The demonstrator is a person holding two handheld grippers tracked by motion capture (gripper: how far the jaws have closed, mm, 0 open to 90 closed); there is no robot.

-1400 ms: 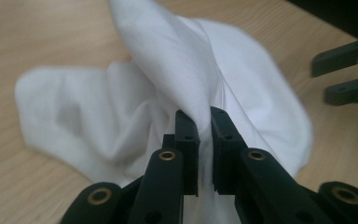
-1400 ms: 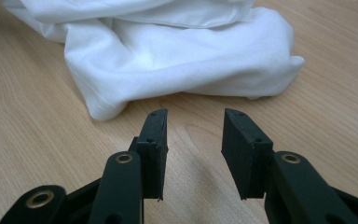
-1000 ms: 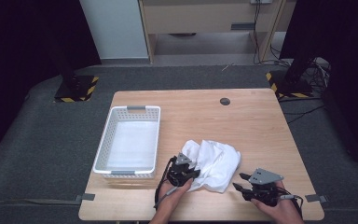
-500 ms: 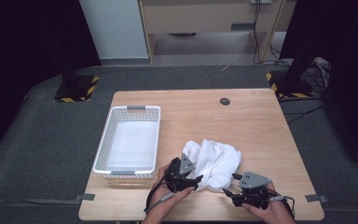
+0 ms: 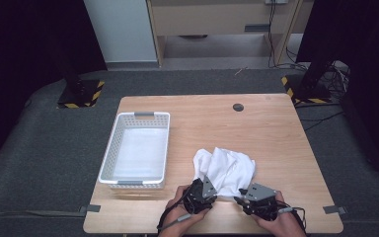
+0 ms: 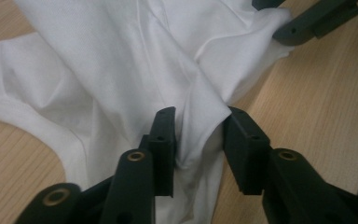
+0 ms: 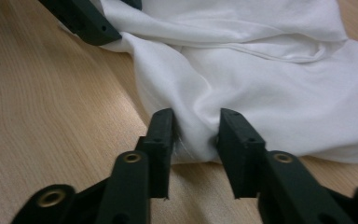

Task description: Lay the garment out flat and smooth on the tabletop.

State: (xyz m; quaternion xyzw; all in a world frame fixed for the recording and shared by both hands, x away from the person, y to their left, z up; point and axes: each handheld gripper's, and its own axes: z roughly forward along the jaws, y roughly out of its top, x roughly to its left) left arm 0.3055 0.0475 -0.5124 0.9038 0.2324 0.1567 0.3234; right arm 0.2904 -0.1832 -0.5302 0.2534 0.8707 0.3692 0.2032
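This looks like a lab or recording studio set up for handling trials, not a home. A plain wooden tabletop (image 5: 256, 128) with a round cable port (image 5: 238, 107) stands alone on grey carpet (image 5: 39, 163). Black stands with yellow-and-black hazard-striped bases (image 5: 79, 95) flank it, loose cables (image 5: 335, 74) trail across the floor at the right, dark curtains hang at both sides, and a pale wooden cabinet (image 5: 217, 19) stands behind.

No legible txt, labels, brands or nos. anywhere in view
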